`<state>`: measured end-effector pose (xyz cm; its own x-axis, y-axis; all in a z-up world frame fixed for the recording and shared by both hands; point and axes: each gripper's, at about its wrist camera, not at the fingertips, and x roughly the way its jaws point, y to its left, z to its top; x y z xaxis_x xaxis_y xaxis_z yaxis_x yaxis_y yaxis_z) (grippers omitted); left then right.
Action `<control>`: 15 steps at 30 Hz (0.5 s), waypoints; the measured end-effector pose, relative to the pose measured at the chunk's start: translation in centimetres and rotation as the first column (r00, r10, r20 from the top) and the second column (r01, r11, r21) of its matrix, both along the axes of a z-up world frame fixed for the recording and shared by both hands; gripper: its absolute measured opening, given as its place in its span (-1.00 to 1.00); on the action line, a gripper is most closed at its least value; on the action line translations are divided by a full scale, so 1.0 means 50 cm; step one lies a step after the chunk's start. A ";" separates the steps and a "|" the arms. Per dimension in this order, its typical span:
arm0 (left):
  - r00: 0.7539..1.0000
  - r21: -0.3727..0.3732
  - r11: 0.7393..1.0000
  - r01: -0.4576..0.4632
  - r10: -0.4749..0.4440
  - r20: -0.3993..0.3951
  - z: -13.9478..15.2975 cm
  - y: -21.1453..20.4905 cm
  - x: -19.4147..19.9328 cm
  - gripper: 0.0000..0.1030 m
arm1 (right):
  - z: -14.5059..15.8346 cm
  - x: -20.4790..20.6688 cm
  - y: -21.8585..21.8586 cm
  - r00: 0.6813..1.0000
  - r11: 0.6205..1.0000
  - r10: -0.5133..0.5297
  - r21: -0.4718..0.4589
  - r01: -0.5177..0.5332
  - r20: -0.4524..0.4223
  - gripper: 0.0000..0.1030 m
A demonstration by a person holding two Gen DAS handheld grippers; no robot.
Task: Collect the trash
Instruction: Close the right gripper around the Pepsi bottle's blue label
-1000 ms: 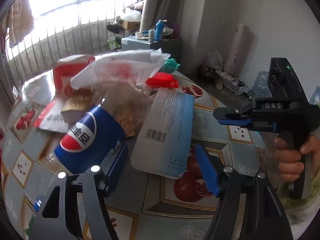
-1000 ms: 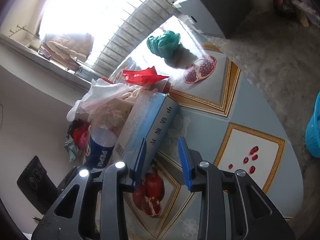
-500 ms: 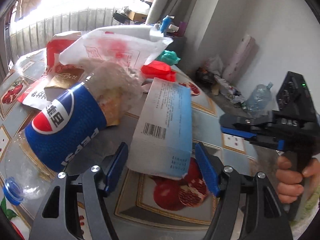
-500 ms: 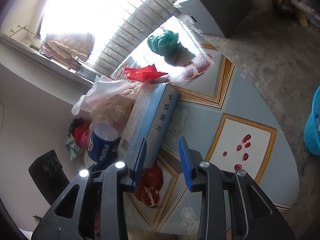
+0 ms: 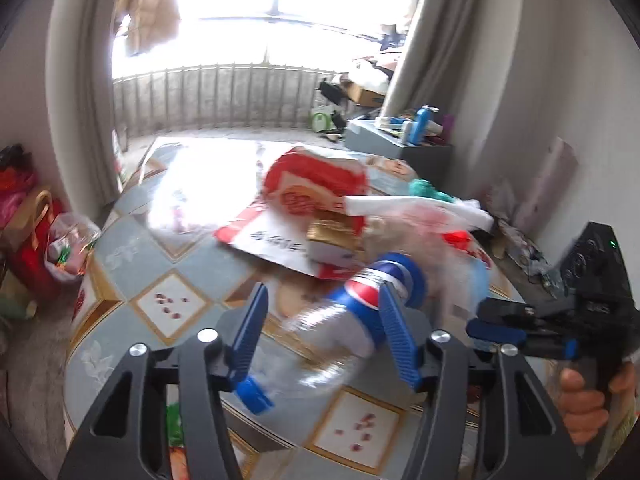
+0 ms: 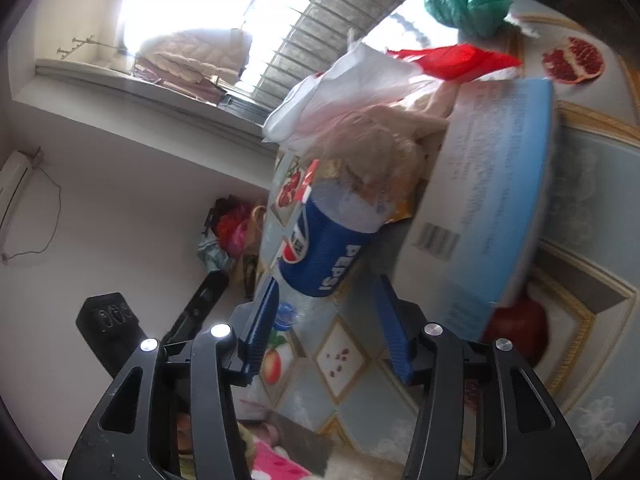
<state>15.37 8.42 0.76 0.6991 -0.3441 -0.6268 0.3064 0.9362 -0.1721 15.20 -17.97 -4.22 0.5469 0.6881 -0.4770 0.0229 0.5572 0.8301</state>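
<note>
1. my left gripper (image 5: 320, 336) is closing around the pepsi bottle (image 5: 360, 320), which lies on its side between the blue pads; the blur hides whether they press on it yet.
2. the bottle's blue cap (image 5: 252, 396) points back toward me, and its label end lies against the pile of wrappers (image 5: 316, 200).
3. my right gripper (image 6: 326, 320) is opening with nothing between its fingers, just beside the blue-and-white box (image 6: 488, 192).
4. the trash sits heaped on the patterned table (image 5: 120, 256), with a green bag (image 6: 468, 4) and a red wrapper (image 6: 456, 60) at the far end.
</note>
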 end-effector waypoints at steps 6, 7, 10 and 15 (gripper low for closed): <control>0.984 -0.095 0.995 -0.008 -0.009 -0.179 -0.069 0.055 0.074 -0.38 | -0.007 0.056 0.061 0.997 1.000 -0.006 0.012 0.007 -0.071 0.13; 0.980 -0.120 0.993 0.010 -0.033 -0.195 -0.074 0.056 0.071 -0.39 | -0.009 0.060 0.065 0.996 1.000 -0.014 0.013 0.015 -0.084 0.13; 0.976 -0.161 0.985 0.061 -0.093 -0.197 -0.078 0.050 0.057 -0.39 | -0.019 0.070 0.070 0.992 0.999 -0.044 0.028 0.047 -0.119 0.16; 0.970 -0.195 0.976 0.096 -0.136 -0.202 -0.080 0.054 0.053 -0.39 | -0.027 0.082 0.092 0.984 0.997 -0.079 -0.001 0.080 -0.161 0.20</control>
<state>18.00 11.09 -3.22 0.5051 -0.5372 -0.6756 0.3485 0.8430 -0.4098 19.33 -13.36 -5.57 0.5165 0.6483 -0.5595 0.2008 0.5434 0.8151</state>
